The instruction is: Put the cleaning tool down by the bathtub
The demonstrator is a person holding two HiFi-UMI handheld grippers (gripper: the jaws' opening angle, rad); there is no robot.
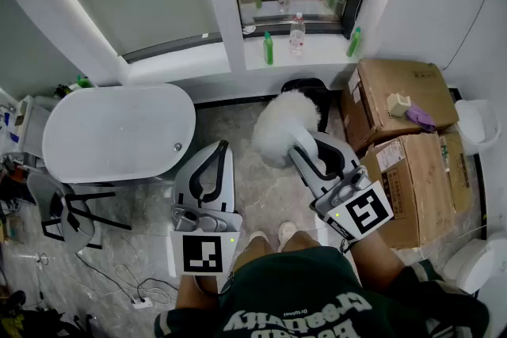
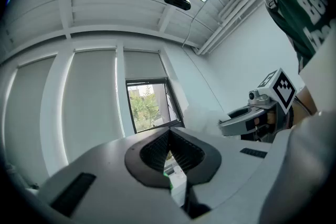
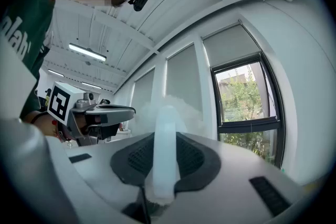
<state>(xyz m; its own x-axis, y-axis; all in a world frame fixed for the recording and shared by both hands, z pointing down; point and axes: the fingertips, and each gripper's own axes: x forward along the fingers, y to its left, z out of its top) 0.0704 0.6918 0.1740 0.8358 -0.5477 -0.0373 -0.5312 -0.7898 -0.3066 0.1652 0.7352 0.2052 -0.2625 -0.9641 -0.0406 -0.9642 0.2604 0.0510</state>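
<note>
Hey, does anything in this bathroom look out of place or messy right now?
Mostly the floor at lower left: a white power strip and its cable lie loose near the bathtub, an odd spot for wiring. Cardboard boxes are stacked along the right wall, unusual for a bathroom. Nothing looks spilled or broken.
</note>
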